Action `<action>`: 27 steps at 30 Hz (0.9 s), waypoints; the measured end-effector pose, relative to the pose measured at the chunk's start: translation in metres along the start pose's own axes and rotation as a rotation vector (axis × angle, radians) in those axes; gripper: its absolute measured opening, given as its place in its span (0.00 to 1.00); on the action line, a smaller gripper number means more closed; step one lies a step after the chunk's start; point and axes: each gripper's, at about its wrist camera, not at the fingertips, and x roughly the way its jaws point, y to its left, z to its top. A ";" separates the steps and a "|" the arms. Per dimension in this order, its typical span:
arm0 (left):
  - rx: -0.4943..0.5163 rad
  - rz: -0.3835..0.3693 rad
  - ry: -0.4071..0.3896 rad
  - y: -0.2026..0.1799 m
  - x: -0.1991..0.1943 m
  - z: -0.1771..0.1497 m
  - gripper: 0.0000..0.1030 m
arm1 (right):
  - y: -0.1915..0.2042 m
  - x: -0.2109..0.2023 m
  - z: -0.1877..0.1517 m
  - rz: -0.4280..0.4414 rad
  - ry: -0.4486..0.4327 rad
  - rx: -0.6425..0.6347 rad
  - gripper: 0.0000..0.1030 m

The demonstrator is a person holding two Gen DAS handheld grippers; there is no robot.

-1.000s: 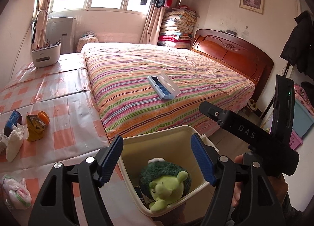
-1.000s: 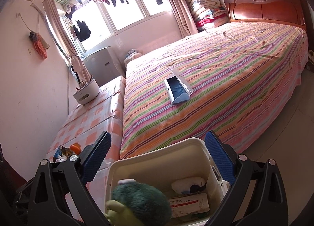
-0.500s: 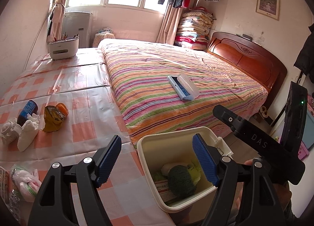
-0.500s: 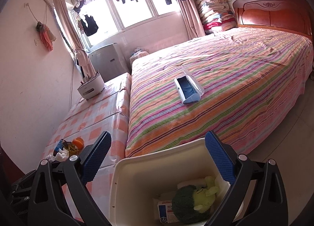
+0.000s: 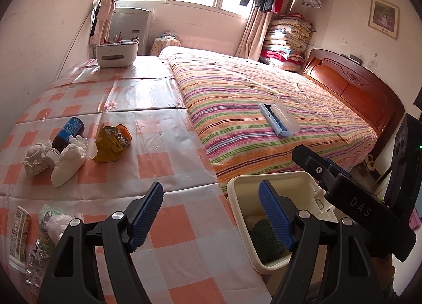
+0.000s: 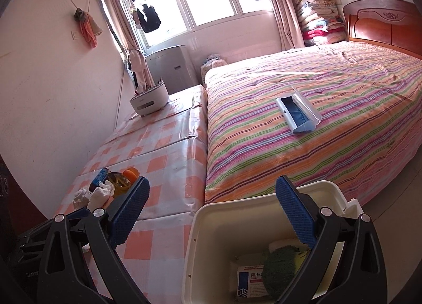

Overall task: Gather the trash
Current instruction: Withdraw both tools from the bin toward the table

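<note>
A cream bin (image 5: 237, 188) stands on the floor beside the checked table (image 5: 158, 167); in the right wrist view the bin (image 6: 211, 225) holds a green plush toy (image 6: 279, 269) and a medicine box (image 6: 249, 280). My left gripper (image 5: 211, 214) is open and empty over the table edge. My right gripper (image 6: 211, 211) is open and empty above the bin. On the table lie a yellow wrapper (image 5: 112, 143), a blue bottle (image 5: 68, 132), white tissue (image 5: 68, 164) and a plastic bag with packets (image 5: 50, 222).
A striped bed (image 5: 263, 109) with a blue-white case (image 5: 278, 119) lies to the right. A white organiser (image 5: 116, 51) stands at the table's far end. The wall runs along the left.
The green plush toy dropped from between the left fingers into the bin. Both grippers swung left towards the table, bringing the trash there into view.
</note>
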 end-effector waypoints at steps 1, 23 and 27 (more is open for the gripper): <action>-0.006 0.007 0.002 0.004 -0.002 -0.001 0.71 | 0.005 0.002 -0.001 0.009 0.007 -0.010 0.92; -0.188 0.240 0.000 0.142 -0.067 -0.020 0.71 | 0.134 0.041 -0.052 0.263 0.186 -0.251 0.92; -0.259 0.285 0.005 0.177 -0.079 -0.030 0.71 | 0.161 0.048 -0.066 0.308 0.228 -0.312 0.92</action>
